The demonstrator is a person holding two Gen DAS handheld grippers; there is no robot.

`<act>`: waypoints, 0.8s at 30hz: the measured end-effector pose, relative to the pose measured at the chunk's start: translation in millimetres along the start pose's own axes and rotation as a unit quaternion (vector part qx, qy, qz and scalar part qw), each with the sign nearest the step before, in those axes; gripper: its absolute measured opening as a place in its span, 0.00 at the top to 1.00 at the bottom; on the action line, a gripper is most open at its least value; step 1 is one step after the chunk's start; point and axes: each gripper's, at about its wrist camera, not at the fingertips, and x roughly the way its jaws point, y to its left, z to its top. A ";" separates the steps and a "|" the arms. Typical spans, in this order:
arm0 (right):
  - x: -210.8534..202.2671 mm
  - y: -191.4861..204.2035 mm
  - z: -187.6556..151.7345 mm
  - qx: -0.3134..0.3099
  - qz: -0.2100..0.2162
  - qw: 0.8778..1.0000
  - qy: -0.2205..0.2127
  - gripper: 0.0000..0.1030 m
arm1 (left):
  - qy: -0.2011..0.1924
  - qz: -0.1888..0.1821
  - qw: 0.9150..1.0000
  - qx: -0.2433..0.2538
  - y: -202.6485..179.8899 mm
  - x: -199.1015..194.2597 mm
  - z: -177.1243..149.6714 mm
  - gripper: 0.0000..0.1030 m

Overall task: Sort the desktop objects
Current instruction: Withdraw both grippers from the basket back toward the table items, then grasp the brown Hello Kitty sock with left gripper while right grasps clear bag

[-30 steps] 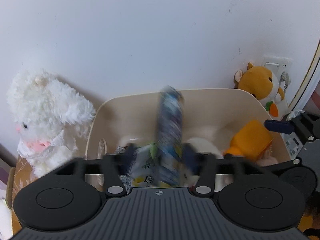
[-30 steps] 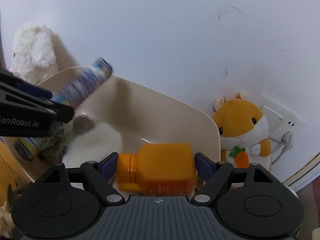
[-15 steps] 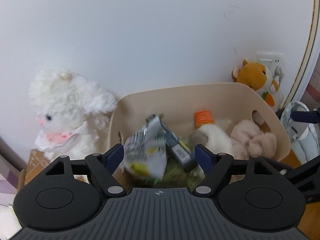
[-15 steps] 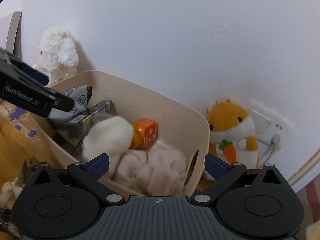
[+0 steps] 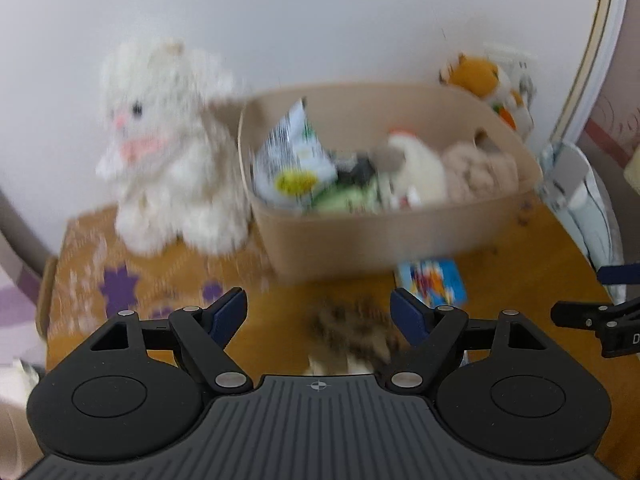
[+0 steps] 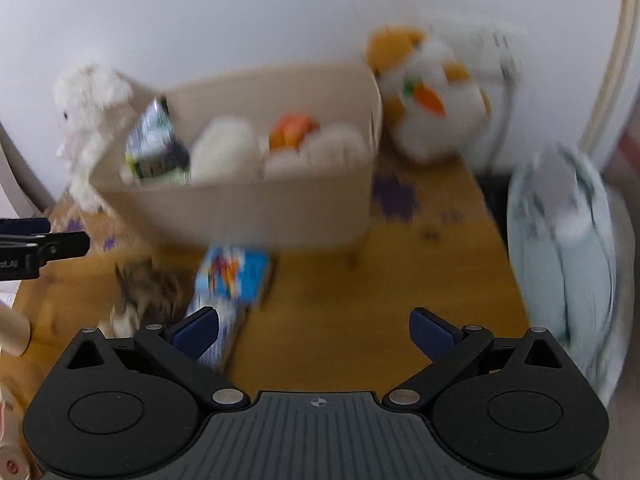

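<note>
A beige bin point(image 5: 360, 240) point(image 6: 248, 216) stands at the back of the table, holding a snack bag point(image 5: 294, 160), an orange bottle point(image 6: 290, 132) and pale plush items. In front of it lie a blue box point(image 5: 434, 282) point(image 6: 232, 280) and a brown mottled fuzzy thing point(image 5: 352, 328) point(image 6: 140, 292). My left gripper point(image 5: 318, 312) is open over the tabletop, the fuzzy thing just ahead of its jaws. My right gripper point(image 6: 314, 330) is open wide, with the blue box by its left finger point(image 6: 198, 330). Neither holds anything.
A white plush rabbit point(image 5: 168, 140) sits left of the bin, an orange hamster plush point(image 6: 428, 96) right of it by a wall socket. A pale blue rounded object point(image 6: 568, 248) lies at the table's right edge. Bare wooden tabletop point(image 6: 360, 312) lies before the right gripper.
Both grippers let go of their items into the bin, a tall colourful pack on the left and the orange bottle on the right, then drew back from it so the tabletop shows.
</note>
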 end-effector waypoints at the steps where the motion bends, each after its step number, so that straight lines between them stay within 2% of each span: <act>1: -0.7 0.0 -8.7 0.005 0.005 1.000 0.007 0.00 | 0.004 -0.004 1.000 0.002 -0.5 -1.9 -7.5 0.22; 6: 6.9 -2.4 -45.9 0.052 0.003 0.997 0.050 0.01 | 0.024 -0.042 0.998 0.040 -13.2 -5.9 -40.5 0.22; 10: 14.9 -6.7 -62.4 0.122 0.002 0.989 0.083 0.09 | 0.041 -0.072 0.993 0.083 -25.5 -2.3 -57.7 0.22; 17: 26.9 14.2 -62.1 0.148 -0.006 0.985 0.091 0.10 | 0.061 -0.098 0.985 0.130 -37.6 16.4 -70.9 0.22; 24: 42.8 28.7 -54.1 0.155 -0.037 0.983 0.095 0.14 | 0.072 -0.098 0.976 0.183 -51.4 37.0 -78.9 0.22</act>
